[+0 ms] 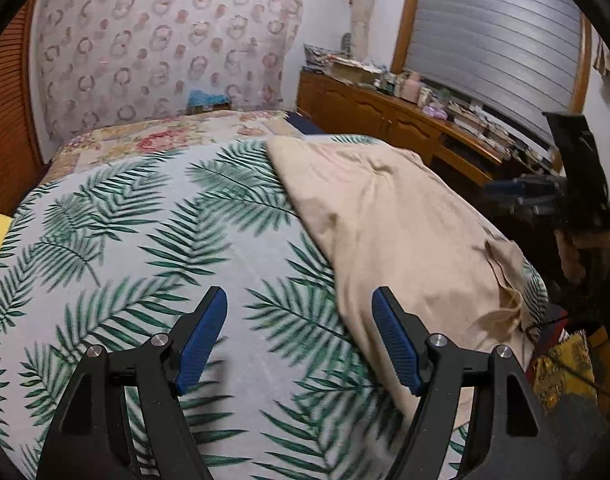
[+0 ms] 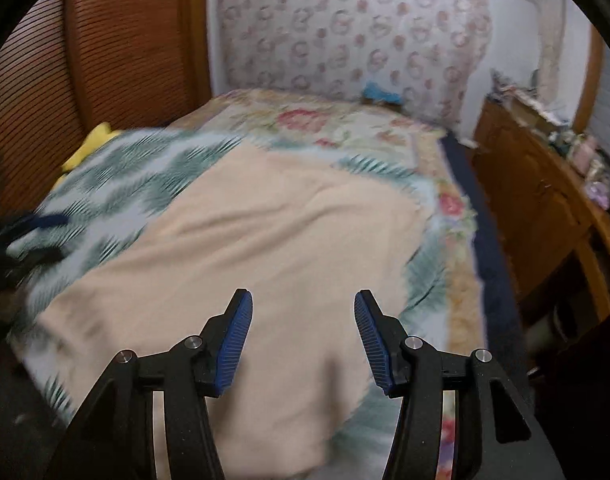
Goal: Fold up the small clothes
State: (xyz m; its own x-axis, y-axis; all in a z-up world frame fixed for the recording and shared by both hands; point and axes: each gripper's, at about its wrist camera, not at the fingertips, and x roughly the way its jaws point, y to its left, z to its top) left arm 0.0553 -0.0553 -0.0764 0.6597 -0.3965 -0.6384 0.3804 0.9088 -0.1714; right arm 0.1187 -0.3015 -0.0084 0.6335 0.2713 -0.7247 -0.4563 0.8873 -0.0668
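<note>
Blue-padded left gripper [image 1: 299, 340] hovers with jaws wide over the palm-leaf printed bedspread [image 1: 145, 240], beige cloth garment [image 1: 385, 220] just right of it. Right gripper [image 2: 303, 334], jaws wide and empty, hangs directly above the same garment [image 2: 265, 240], spread flat on the bedspread [image 2: 117, 184].

Dim indoor light, fisheye warp, motion blur

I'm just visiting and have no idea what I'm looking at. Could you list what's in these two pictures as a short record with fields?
Place: bedroom, work done on a bed
Work surface: palm-leaf sheet spread over the bed
Garment: beige cloth lying unfolded on the sheet, creased
Left gripper: open, holds nothing, over the sheet beside the cloth
Right gripper: open, holds nothing, over the cloth
Other item: yellow cloth at the sheet's far edge
Furniture: wooden cabinet, cluttered top
Image quality: right wrist view blurred
</note>
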